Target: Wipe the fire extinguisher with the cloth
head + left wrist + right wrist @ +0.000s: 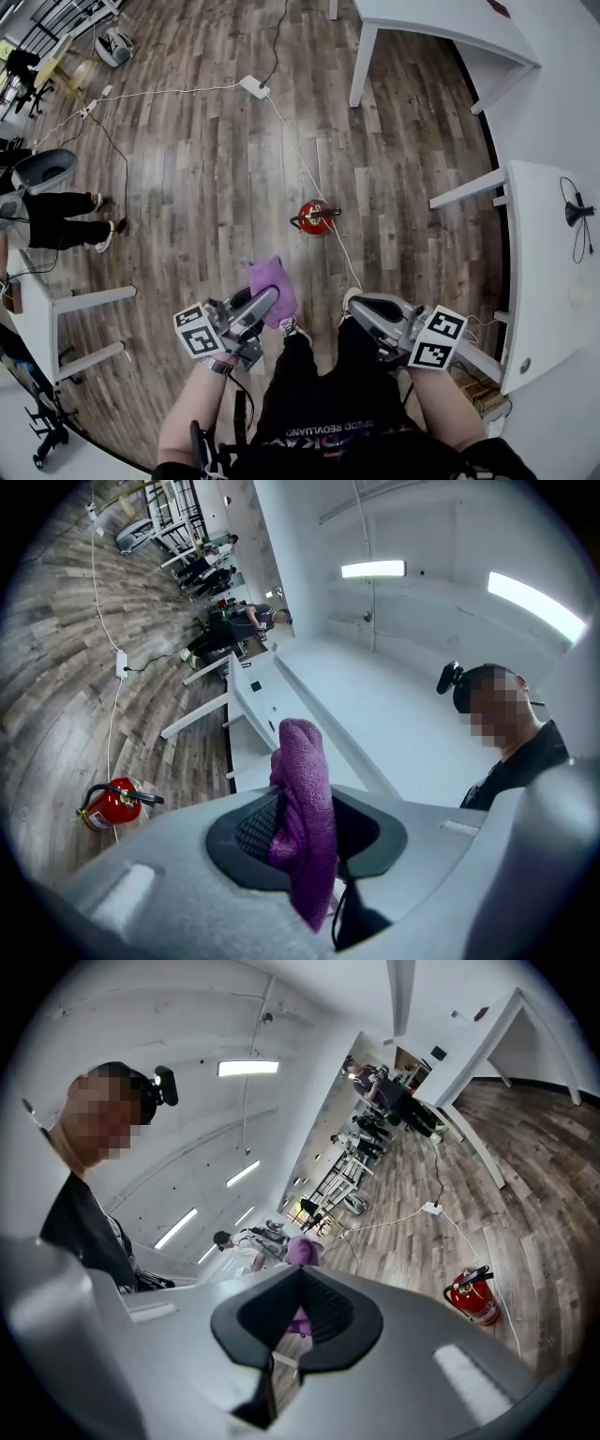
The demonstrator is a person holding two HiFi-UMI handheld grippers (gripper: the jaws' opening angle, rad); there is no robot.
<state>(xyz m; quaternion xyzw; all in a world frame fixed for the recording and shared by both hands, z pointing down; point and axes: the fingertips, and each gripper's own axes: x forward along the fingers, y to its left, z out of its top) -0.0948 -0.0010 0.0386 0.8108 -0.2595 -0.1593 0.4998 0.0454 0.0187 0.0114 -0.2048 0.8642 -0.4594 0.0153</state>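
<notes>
- Here, the left gripper (265, 302) is clamped on a purple cloth (273, 284), which sticks out past its tips.
- The right gripper (359, 307) is closed with nothing in it.
- The red fire extinguisher (314, 217) stands upright in the open middle of the wooden floor (206, 169), beside a white cable (297, 155).
- It lies ahead of and below both grippers, roughly between their lines and well apart from each.
- Neither gripper is clearly nearer, so the cloth likely has to go forward and down.
</notes>
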